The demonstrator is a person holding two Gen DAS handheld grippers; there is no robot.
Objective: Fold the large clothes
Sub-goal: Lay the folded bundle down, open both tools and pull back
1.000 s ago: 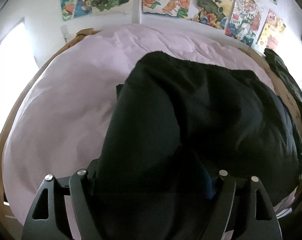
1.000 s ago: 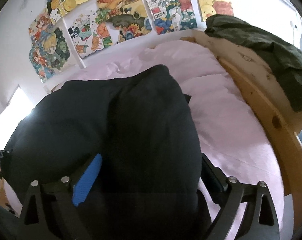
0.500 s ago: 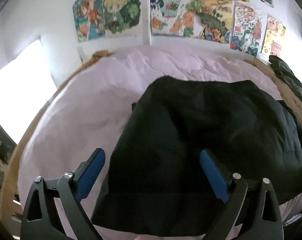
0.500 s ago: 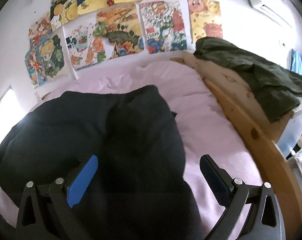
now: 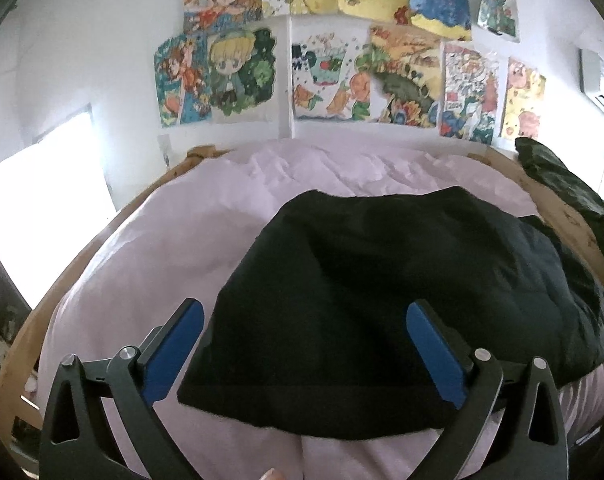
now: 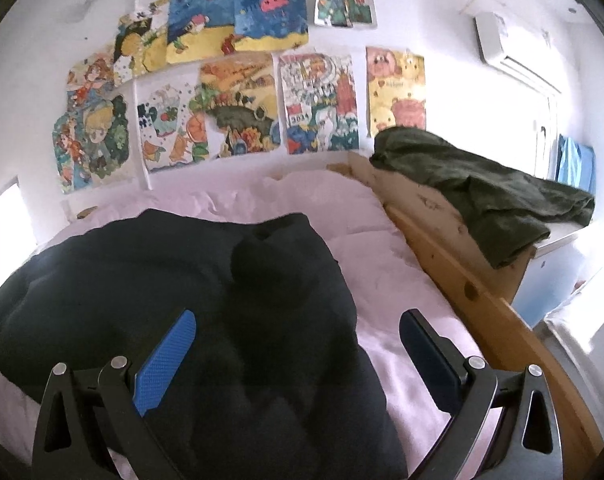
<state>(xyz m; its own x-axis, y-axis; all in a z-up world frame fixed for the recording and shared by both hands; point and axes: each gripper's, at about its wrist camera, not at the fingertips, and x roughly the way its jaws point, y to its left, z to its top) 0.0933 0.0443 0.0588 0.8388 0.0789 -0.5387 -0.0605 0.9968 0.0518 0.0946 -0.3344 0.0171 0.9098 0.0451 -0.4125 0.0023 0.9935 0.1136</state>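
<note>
While the black garment point(image 5: 381, 300) lay folded over on the pale pink bedsheet point(image 5: 174, 240), both grippers were seen apart from it. The left gripper point(image 5: 305, 346) was opening, its blue pads point(image 5: 174, 344) already spread wide, with nothing pressed between them; the near hem of the garment could only be seen below, through the gap. The right gripper point(image 6: 298, 354) was likewise held wide and empty above the garment's right side.

At least one fold was judged to be done: the cloth was doubled into a rough block, with a straight hem along the near edge and a puffy, uneven top. A bulge point(image 6: 274, 264) was noted near the far right corner, so more smoothing and probably a further fold were judged to be left. How many layers lay beneath could not be told.

Around the bed, a wooden frame point(image 6: 481, 300) was seen on the right, with a dark green garment point(image 6: 481, 196) draped over its board, well apart from the black one. Colourful drawings point(image 5: 341, 76) were pinned on the wall behind, and an air conditioner point(image 6: 509, 52) was mounted high at the right. Nothing was seen lying on the sheet in the way.
</note>
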